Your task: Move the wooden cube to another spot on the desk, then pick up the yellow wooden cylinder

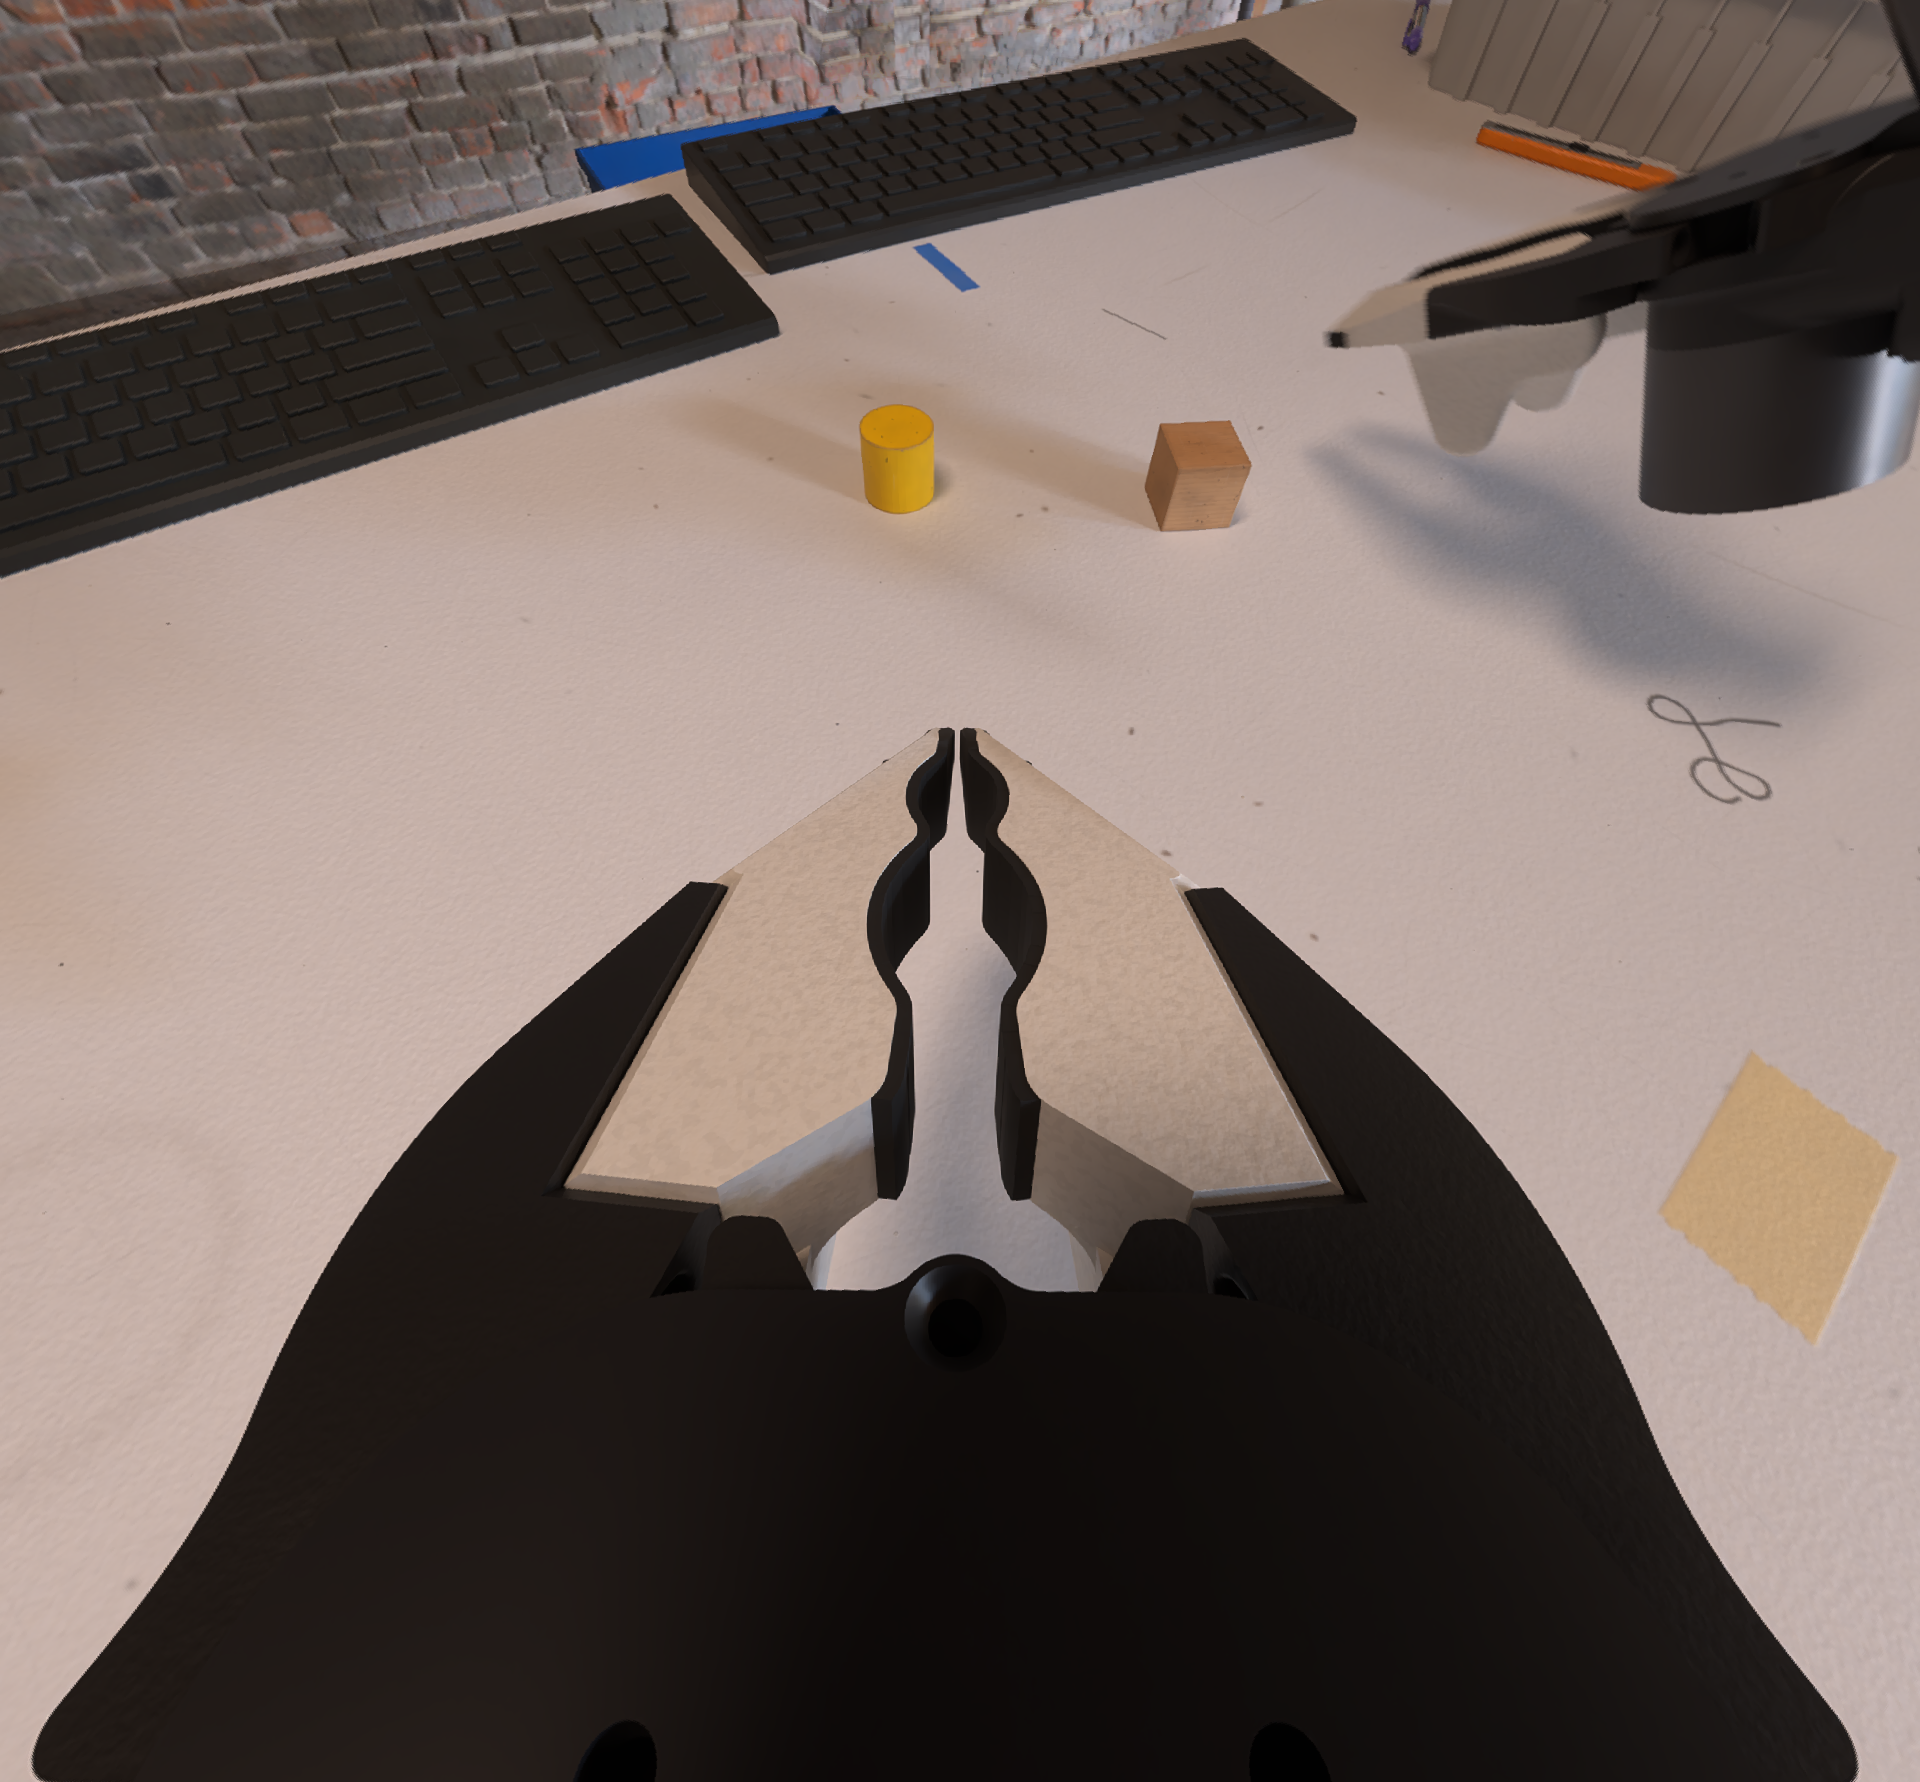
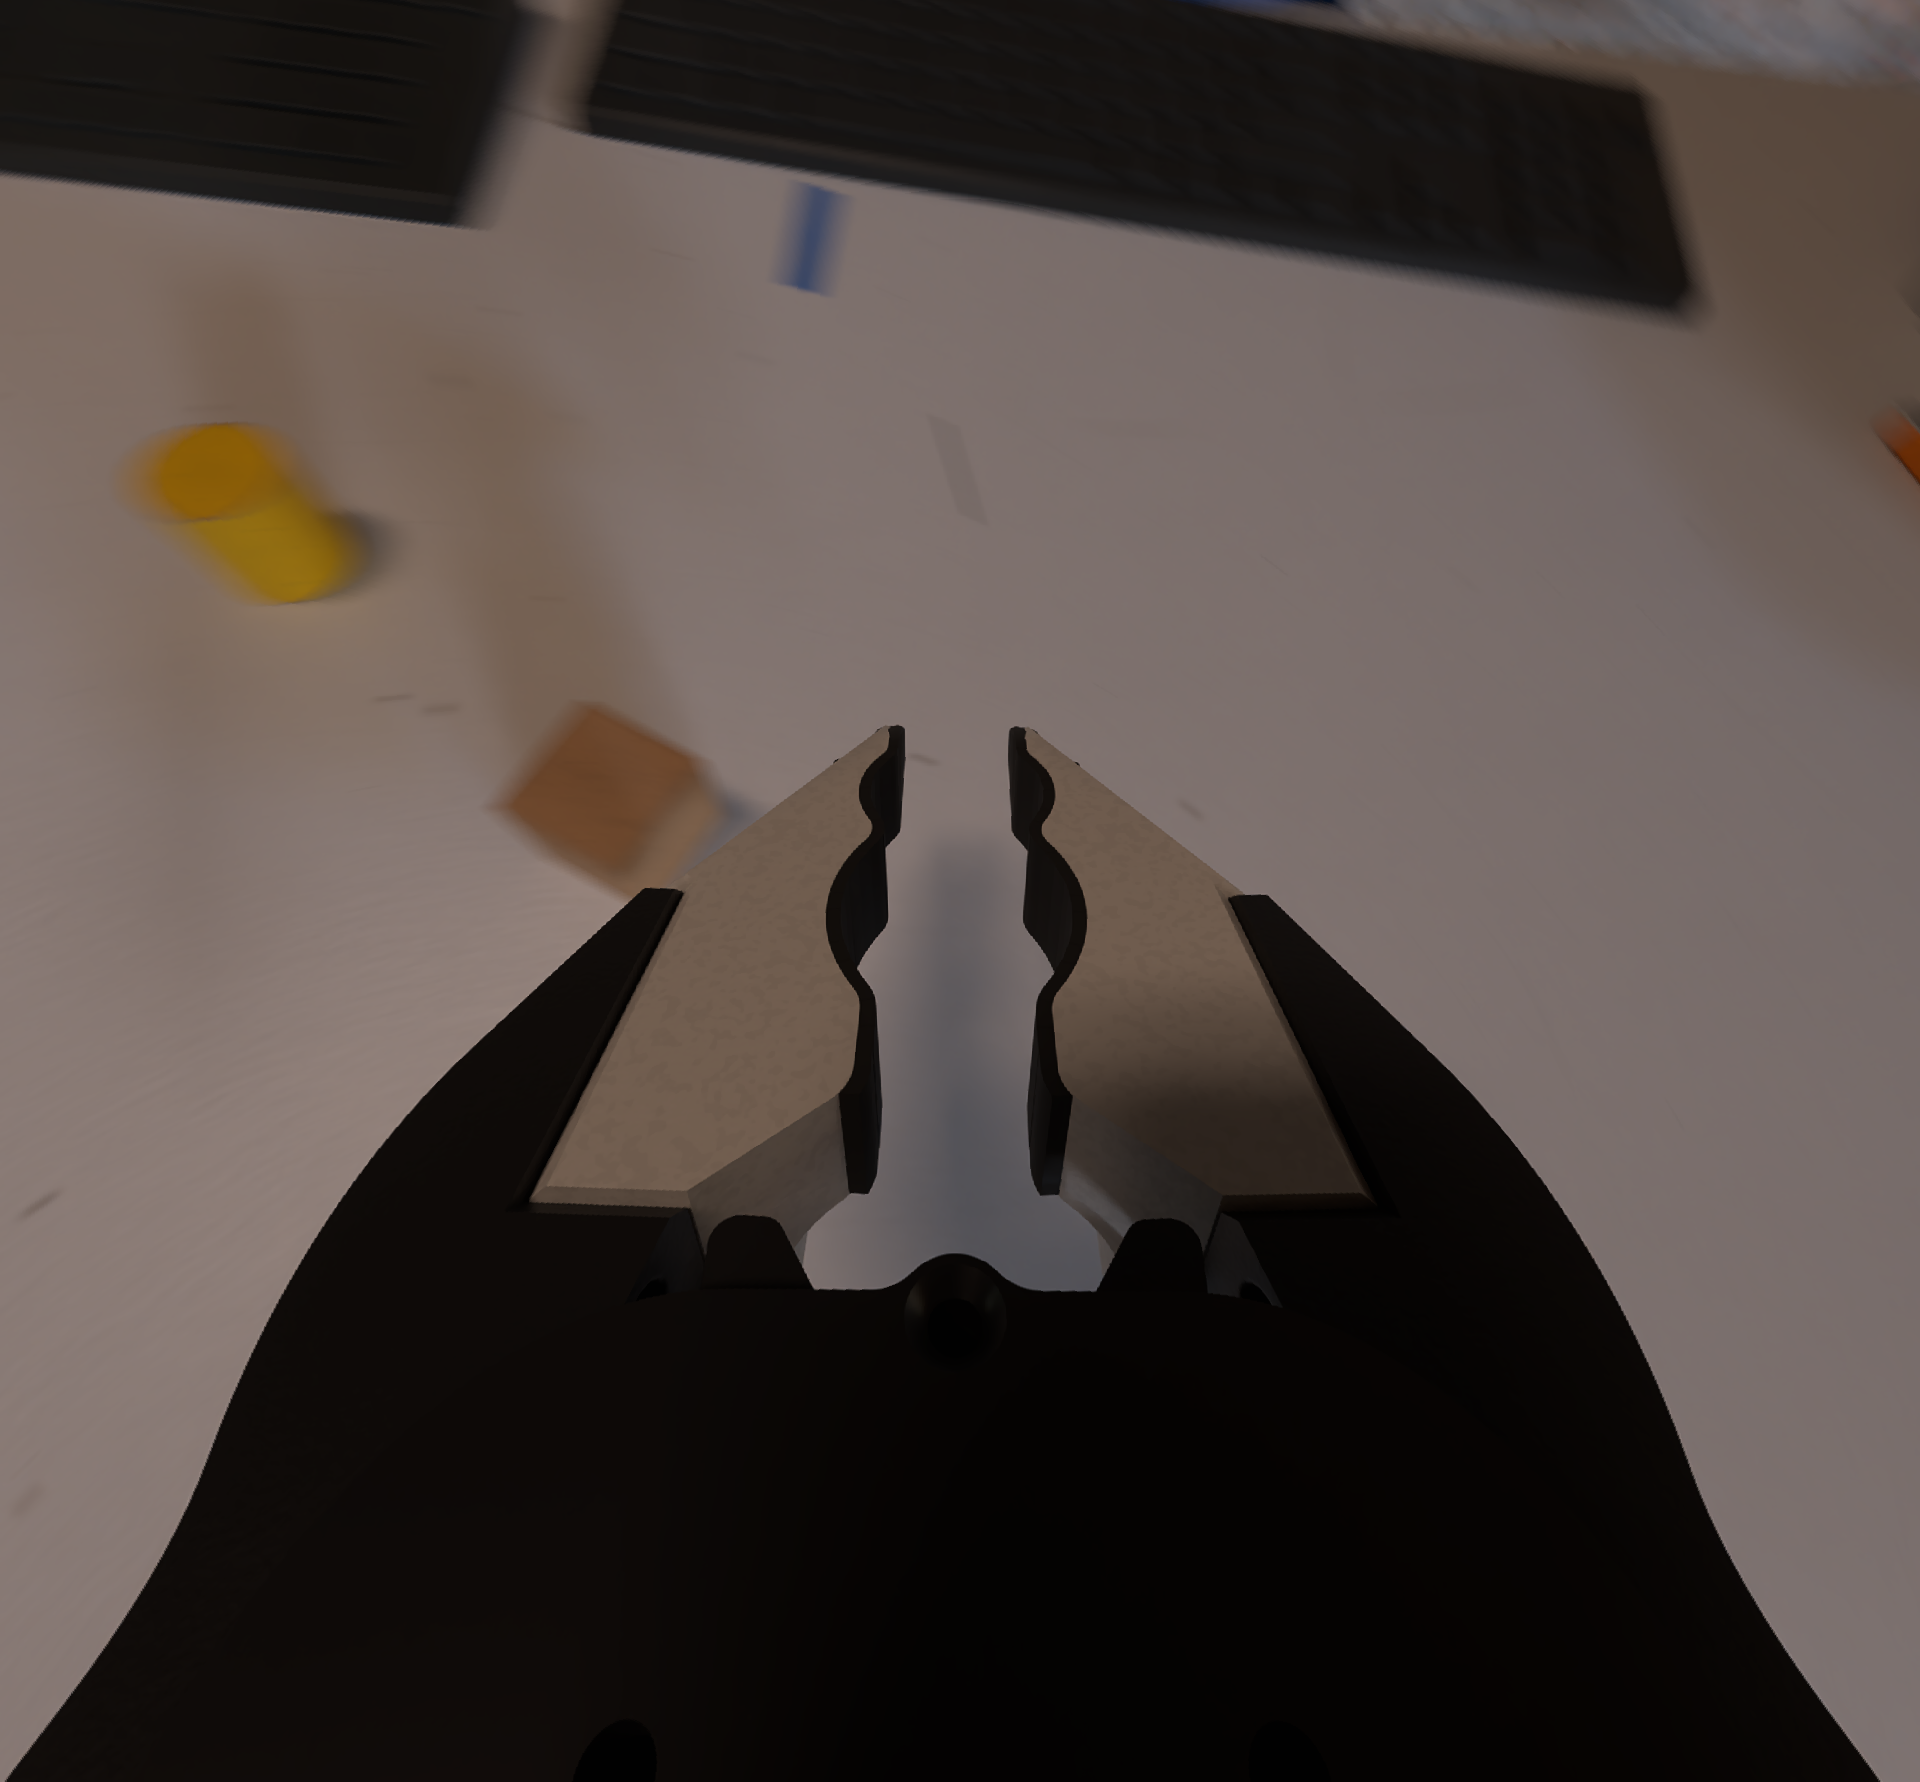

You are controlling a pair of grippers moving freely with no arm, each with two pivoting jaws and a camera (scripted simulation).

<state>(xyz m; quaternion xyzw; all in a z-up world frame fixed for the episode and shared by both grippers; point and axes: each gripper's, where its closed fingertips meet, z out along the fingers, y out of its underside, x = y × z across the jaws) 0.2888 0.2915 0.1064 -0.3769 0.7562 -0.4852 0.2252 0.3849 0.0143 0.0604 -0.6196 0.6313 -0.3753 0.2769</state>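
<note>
A brown wooden cube [image 1: 1197, 475] stands on the white desk [image 1: 520, 797], with a yellow wooden cylinder [image 1: 897, 458] upright to its left. My left gripper [image 1: 956, 737] is shut and empty, low over the desk, well short of both. My right gripper [image 2: 956, 740] is open and empty; in the left wrist view it [image 1: 1340, 338] hovers above the desk to the right of the cube. The right wrist view is blurred: the cube [image 2: 608, 789] lies just left of the left finger [image 2: 758, 953], and the cylinder [image 2: 249, 511] farther left.
Two black keyboards [image 1: 343, 350] [image 1: 1008, 148] lie along the far side, a blue flat item [image 1: 665, 153] behind them. A blue tape strip [image 1: 945, 266], an orange tool [image 1: 1569, 155], a grey slatted crate [image 1: 1662, 18] and a tan square patch [image 1: 1777, 1197] are also on the desk.
</note>
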